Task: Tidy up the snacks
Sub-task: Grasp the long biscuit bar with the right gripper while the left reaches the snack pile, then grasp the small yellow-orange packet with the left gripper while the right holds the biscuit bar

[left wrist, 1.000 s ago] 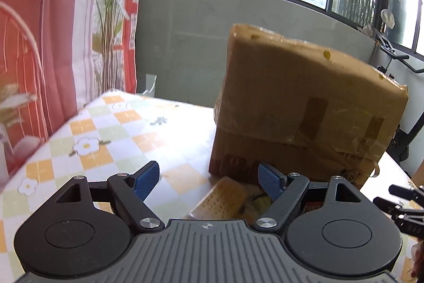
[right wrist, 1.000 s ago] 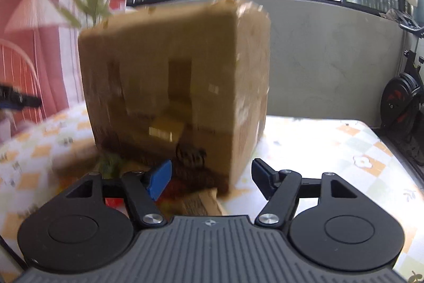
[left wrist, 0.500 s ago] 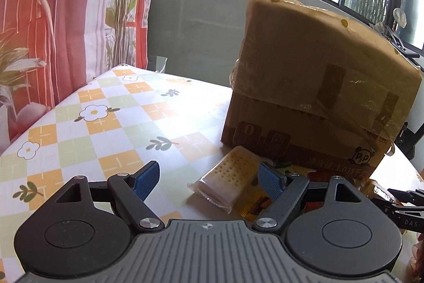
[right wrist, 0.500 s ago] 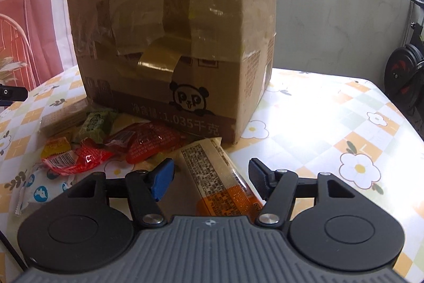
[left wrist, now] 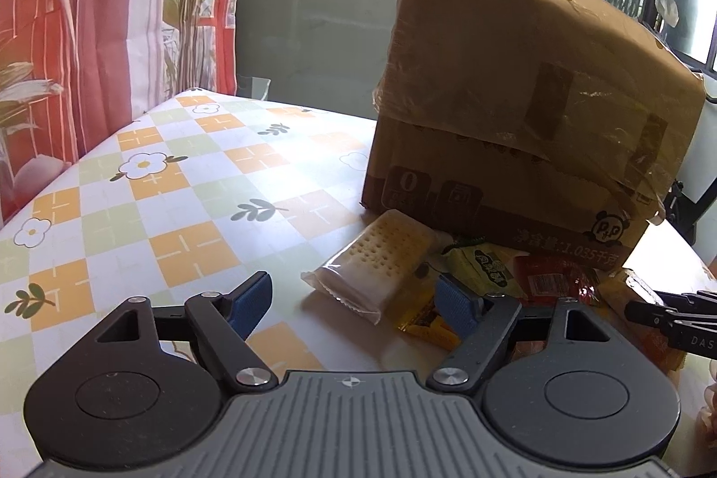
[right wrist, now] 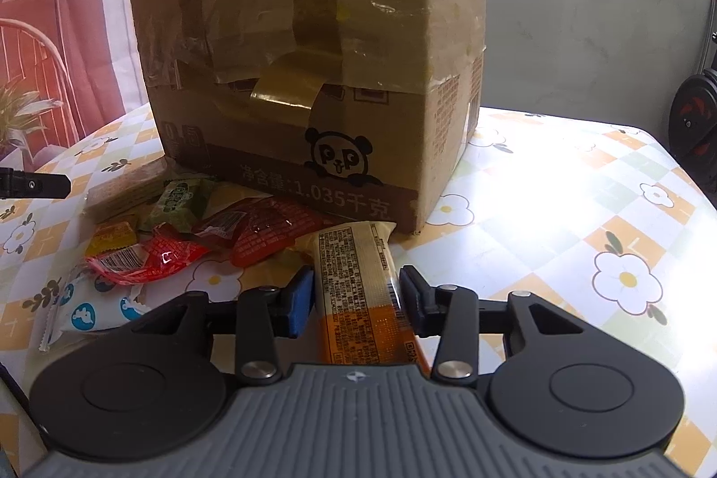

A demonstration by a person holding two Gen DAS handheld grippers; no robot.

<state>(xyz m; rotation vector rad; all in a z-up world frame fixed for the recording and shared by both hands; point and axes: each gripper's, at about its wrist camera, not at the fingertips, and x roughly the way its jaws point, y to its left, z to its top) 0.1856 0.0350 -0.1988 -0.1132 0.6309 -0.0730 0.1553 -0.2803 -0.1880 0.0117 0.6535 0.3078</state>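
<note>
A cracker packet (left wrist: 381,258) lies on the table in front of a taped cardboard box (left wrist: 515,119). My left gripper (left wrist: 354,305) hovers just before it. Its jaws are closing but still wide, with only the packet's near end between the blue pads (left wrist: 251,303), untouched. An orange and yellow snack bar packet (right wrist: 354,276) lies lengthwise between the fingers of my right gripper (right wrist: 356,301). Those jaws are closing and the pads touch both of its sides. Left of it lie red packets (right wrist: 264,231), a green packet (right wrist: 179,200), a yellow sweet (right wrist: 112,238) and a white-and-blue packet (right wrist: 89,312).
The cardboard box (right wrist: 313,52) stands mid-table on a checked flower cloth (right wrist: 582,209). An exercise bike (right wrist: 694,128) stands off the right edge, and a red curtain (left wrist: 67,30) hangs on the left. My left gripper's tip (right wrist: 36,182) shows at the left edge of the right wrist view.
The left gripper sank toward the cracker packet and its jaws narrowed slightly. The right gripper tipped down and its jaws drew in onto the snack bar packet.
</note>
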